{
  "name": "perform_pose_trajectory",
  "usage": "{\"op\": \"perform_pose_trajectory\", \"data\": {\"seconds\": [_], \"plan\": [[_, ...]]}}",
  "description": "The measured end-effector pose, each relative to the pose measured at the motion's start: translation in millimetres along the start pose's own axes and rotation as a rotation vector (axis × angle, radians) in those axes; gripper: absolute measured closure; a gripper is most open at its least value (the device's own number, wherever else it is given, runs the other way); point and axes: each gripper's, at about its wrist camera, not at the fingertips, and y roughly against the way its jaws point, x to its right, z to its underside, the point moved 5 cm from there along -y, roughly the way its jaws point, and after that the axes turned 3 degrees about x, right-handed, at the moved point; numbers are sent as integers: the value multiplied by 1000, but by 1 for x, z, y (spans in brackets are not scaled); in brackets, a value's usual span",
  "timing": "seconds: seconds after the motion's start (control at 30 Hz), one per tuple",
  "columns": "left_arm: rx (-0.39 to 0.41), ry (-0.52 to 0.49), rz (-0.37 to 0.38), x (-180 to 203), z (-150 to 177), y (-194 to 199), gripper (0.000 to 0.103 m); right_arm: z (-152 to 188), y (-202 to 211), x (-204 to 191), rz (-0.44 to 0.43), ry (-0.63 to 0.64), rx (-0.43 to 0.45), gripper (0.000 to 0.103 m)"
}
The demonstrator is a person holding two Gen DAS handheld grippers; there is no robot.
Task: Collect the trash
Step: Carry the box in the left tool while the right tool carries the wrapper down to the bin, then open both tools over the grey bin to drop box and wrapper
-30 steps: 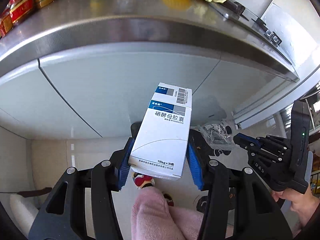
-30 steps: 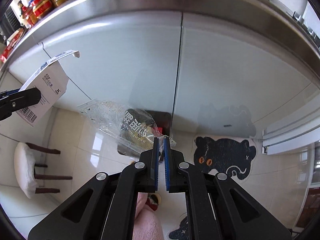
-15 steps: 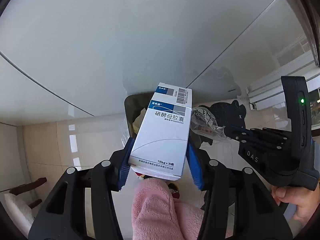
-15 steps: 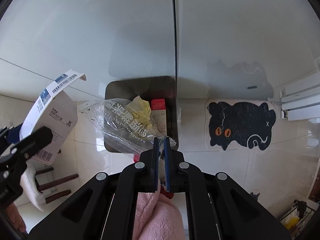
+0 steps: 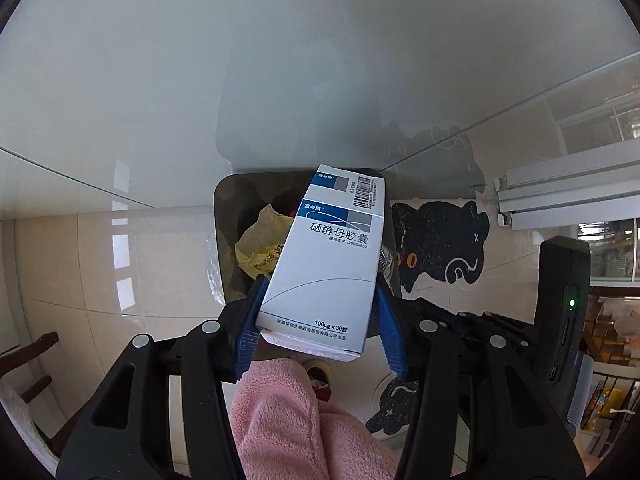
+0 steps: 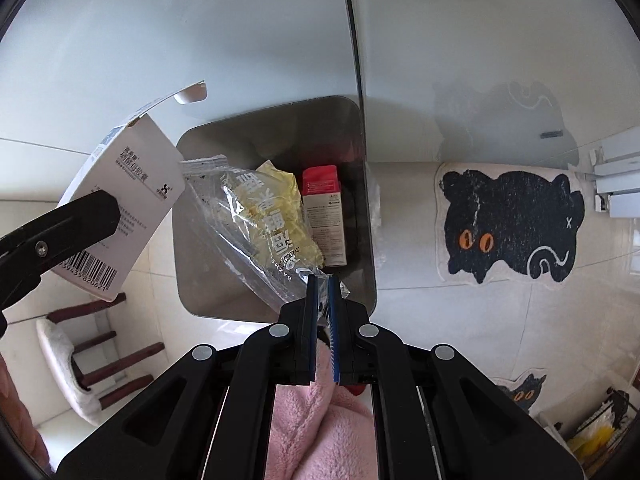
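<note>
Two hand-held grippers point down over an open bin (image 6: 224, 296) on the tiled floor. At left, the left gripper (image 5: 320, 320) clamps a white medicine box (image 5: 328, 264) by its long sides, box tilted, barcoded end over the bin's left rim. At centre, the right gripper (image 6: 322, 300), fingers nearly together, pinches one corner of a clear plastic wrapper (image 6: 256, 224) hanging over the bin mouth. Inside lie yellow crumpled paper (image 6: 290, 204) and a red-topped carton (image 6: 324, 216). Right of the bin, a black cat mat (image 6: 512, 224) lies on the floor.
</note>
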Motion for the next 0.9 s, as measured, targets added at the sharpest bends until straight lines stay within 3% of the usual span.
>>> {"op": "perform_pose_trajectory", "data": {"seconds": [0.2,0.23,0.3,0.47,0.67,0.7,0.9], "plan": [[-33,12,9,-3,-6,-7,50,-1,-8,0,-17,-32,-21,89],[-32,14,11,-3,-8,-6,47,-1,-6,1,-21,-34,-16,83],[-23,15,5,0,-10,-5,40,-3,0,1,-26,-38,6,47],[-13,19,10,3,-14,4,33,-3,13,-2,-25,-10,25,45],[23,27,5,6,-13,40,8,8,55,-10,-4,59,68,10],[29,29,8,7,-11,50,8,11,67,-11,-7,62,80,4],[99,6,4,19,-5,129,8,19,150,-24,9,135,157,3]]}}
